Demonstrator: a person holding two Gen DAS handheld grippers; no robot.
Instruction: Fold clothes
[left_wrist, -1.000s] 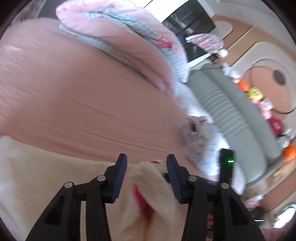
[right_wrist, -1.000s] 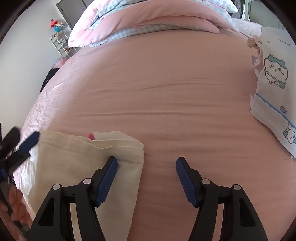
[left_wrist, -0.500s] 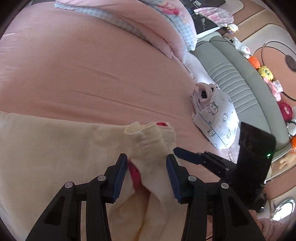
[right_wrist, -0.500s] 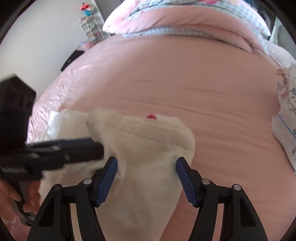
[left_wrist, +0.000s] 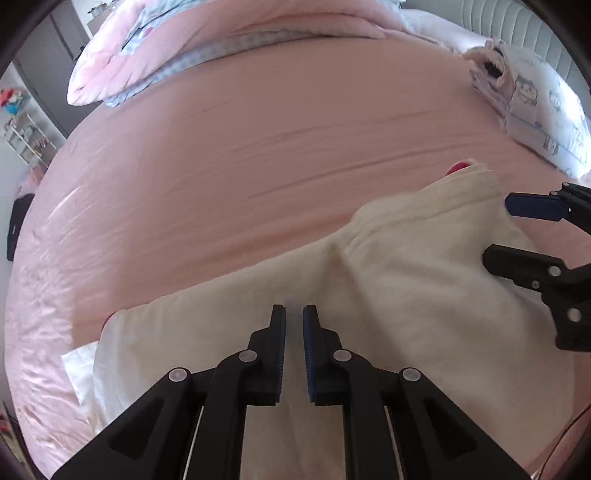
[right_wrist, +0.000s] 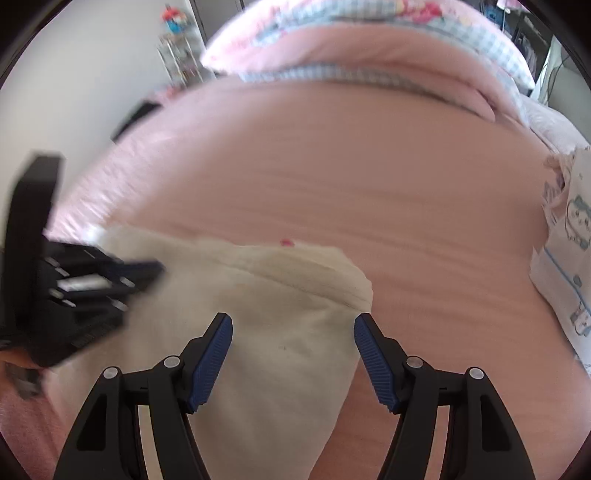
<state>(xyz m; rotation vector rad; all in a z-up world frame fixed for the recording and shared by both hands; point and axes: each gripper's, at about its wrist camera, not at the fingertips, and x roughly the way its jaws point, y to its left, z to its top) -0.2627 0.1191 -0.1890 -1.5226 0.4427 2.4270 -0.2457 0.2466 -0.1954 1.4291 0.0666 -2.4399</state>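
Observation:
A cream garment (left_wrist: 406, 295) lies folded across the pink bed sheet (left_wrist: 258, 166), with a small red bit (left_wrist: 460, 168) peeking out at its far edge. My left gripper (left_wrist: 294, 317) hovers over the garment's middle. Its jaws are closing to a thin slit, and I see no cloth pinched between them. In the right wrist view my right gripper (right_wrist: 293, 332) stands open over the cream garment (right_wrist: 277, 295) near its right corner, pads apart and not pressing. The left gripper (right_wrist: 147, 269) shows blurred at the left of that view, and the right gripper (left_wrist: 532, 229) shows at the right edge of the left wrist view.
A rolled pink and blue-checked duvet (left_wrist: 221, 37) lies across the far side of the bed. A folded white garment with cartoon prints (left_wrist: 535, 107) sits at the right, in front of a grey-green padded headboard (left_wrist: 517, 26). A small shelf (right_wrist: 177, 55) stands by the wall.
My left gripper slid left along the cream garment and its jaws came nearly together. The right gripper moved from the bare sheet to over the garment, still open.

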